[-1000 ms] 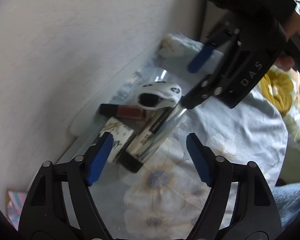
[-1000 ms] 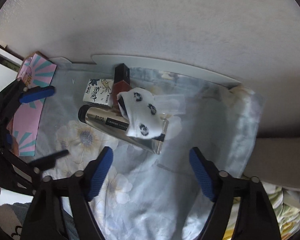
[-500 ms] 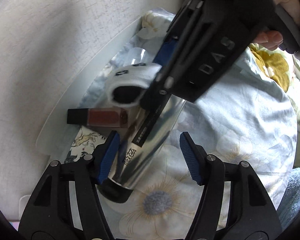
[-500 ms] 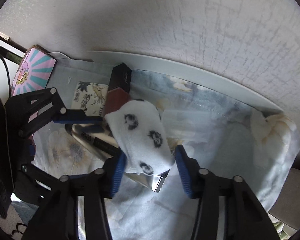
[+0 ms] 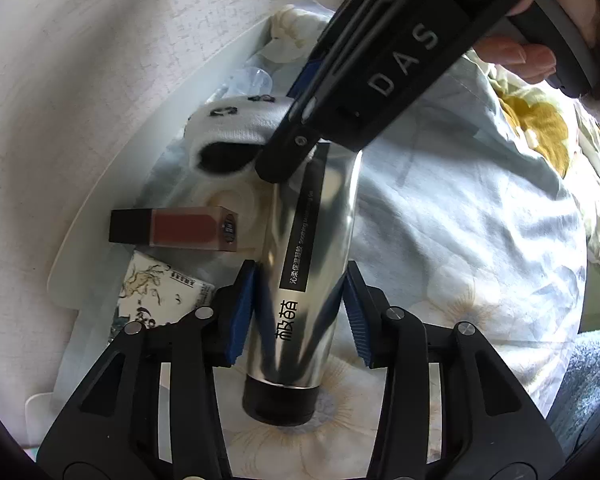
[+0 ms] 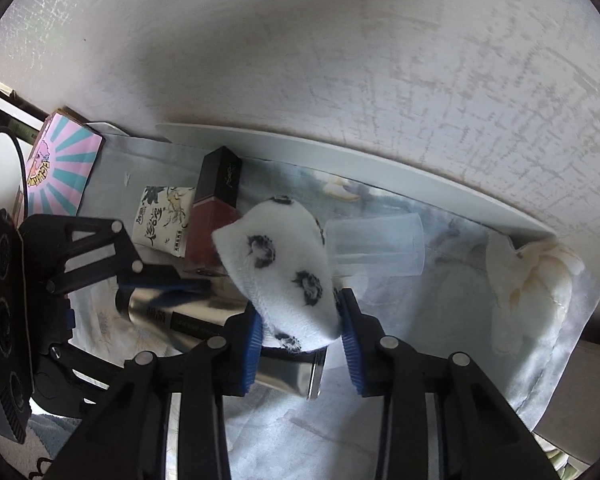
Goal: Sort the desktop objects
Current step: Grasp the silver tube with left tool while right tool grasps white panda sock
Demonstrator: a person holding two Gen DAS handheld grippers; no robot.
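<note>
A silver cosmetic tube [image 5: 308, 264] with a black cap lies on the floral cloth. My left gripper [image 5: 298, 312] is closed around its lower body, both pads touching it. A white sock with black paw prints [image 6: 284, 276] lies over the tube's far end. My right gripper [image 6: 298, 344] is shut on the sock's near end. In the left wrist view the sock [image 5: 236, 128] shows beside the right gripper's black body. A red lip-gloss box [image 5: 176, 228] and a small printed packet [image 5: 160, 296] lie left of the tube.
A white wall runs close behind. A clear plastic cup [image 6: 376, 248] lies on its side right of the sock. A pink and teal striped box [image 6: 60, 164] sits at far left. The white tray rim [image 6: 340, 152] borders the cloth by the wall.
Both grippers moved in and closed: the left around the silver tube, the right onto the sock. One second ago both were open and farther back.
</note>
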